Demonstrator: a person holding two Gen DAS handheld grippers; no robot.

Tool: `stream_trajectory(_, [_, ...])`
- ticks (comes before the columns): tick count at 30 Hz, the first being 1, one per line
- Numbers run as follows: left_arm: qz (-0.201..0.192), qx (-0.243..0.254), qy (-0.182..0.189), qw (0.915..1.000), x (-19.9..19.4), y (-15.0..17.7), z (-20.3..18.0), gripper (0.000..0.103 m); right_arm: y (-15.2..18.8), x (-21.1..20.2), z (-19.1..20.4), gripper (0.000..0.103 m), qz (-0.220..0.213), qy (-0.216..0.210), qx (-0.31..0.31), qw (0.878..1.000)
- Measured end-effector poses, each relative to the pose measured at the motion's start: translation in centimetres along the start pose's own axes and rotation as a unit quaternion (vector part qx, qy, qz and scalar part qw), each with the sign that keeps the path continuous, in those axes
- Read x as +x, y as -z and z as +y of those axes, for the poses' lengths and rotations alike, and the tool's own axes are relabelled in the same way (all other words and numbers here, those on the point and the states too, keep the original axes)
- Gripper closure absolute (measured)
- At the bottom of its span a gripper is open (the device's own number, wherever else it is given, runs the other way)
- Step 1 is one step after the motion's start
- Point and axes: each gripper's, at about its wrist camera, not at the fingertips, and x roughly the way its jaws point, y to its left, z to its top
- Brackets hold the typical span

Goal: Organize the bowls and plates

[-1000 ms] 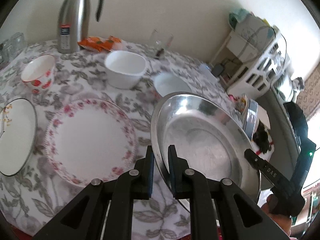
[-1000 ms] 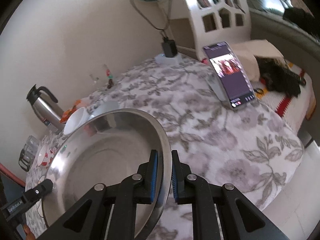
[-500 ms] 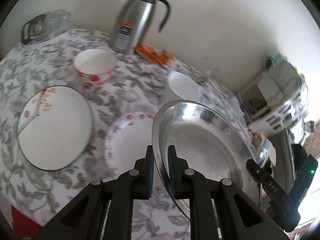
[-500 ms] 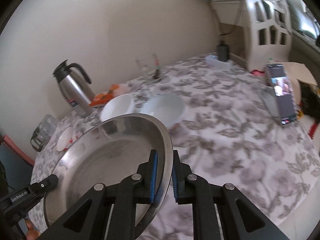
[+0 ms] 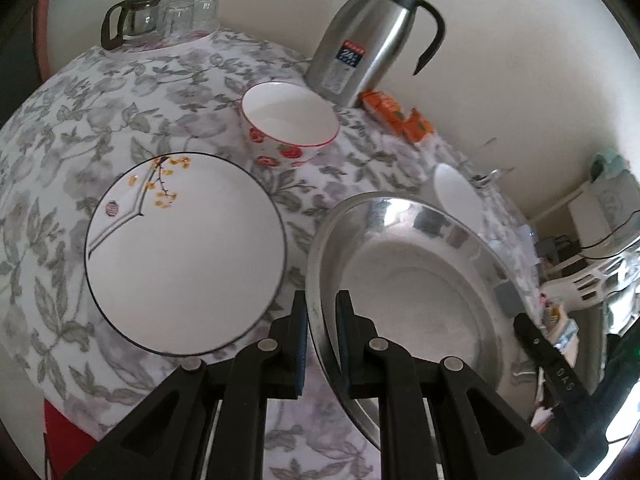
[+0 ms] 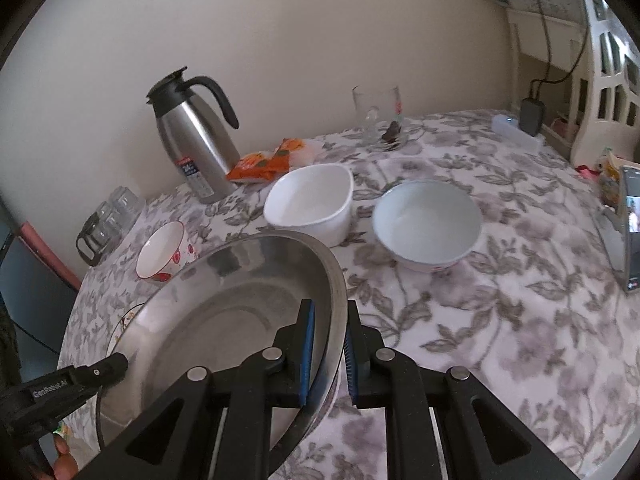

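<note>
Both grippers pinch the same steel plate (image 5: 408,292) by opposite edges of its rim. The left gripper (image 5: 321,320) has its pads pressed on the rim nearest the white plate with the yellow-blossom branch (image 5: 184,256). The right gripper (image 6: 328,344) clamps the far rim, on the side toward the pale blue bowl (image 6: 428,226). The steel plate hangs tilted above the floral tablecloth (image 6: 500,320), not resting on it. Its left edge sits just beside the blossom plate, and its far edge is close to the strawberry-patterned bowl (image 5: 290,126).

The step in hand looks like carrying the steel plate to a stacking spot, most likely onto or beside the blossom plate. To do it well, both hands should travel together at one pace, so that the rim does not twist between the pads; the steel is smooth and the grips are narrow, so a slip is a fair risk. The plate should be levelled before it is lowered. It then needs centring over the blossom plate with its rim kept clear of the strawberry bowl and the steel thermos jug (image 5: 368,36) behind that bowl. The near edge should come down gently first, and the pads should let go only once the plate rests flat.
</note>
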Motion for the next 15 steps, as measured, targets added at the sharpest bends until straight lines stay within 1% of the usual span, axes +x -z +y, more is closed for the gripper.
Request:
stream_trajectory(5, [0.012,-0.011,-0.003,0.9999,1.1,0.0,0.7,0.090,0.3,1.3,-0.3,0.088,0.005,-0.012,0.008,1.000])
stream_trajectory(8, [0.018,-0.012,-0.010,0.9997,1.8,0.0,0.9,0.090,0.6,2.0,-0.4,0.088,0.008,-0.011,0.004,1.000])
stream_trajectory(15, [0.009,0.000,-0.027,0.9996,2.5,-0.2,0.7,0.090,1.2,3.5,-0.6,0.088,0.020,-0.013,0.001,1.000])
